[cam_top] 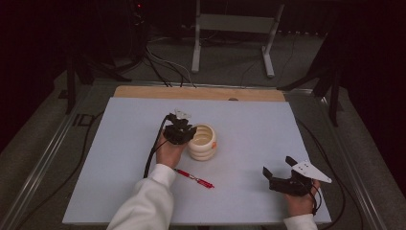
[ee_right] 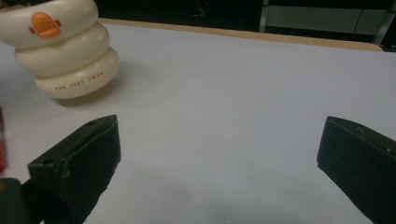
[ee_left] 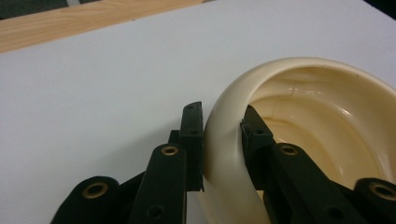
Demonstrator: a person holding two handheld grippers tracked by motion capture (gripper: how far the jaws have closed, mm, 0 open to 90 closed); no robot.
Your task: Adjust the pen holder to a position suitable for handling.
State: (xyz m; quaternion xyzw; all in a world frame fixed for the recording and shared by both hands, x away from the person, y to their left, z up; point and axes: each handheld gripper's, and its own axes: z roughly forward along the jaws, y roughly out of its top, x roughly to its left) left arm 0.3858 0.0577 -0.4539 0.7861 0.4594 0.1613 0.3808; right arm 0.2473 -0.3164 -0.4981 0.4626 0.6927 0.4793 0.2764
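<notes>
Left gripper [ee_left: 223, 140] clamps the rim of the cream ribbed cup [ee_left: 299, 140], one jaw outside the wall, one inside. Right gripper [ee_right: 219, 154] stands wide and empty, well apart, with the cup ahead of its jaws.

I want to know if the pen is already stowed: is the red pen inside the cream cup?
No, the red pen lies flat on the white table, apart from the cream cup and nearer the person.
</notes>
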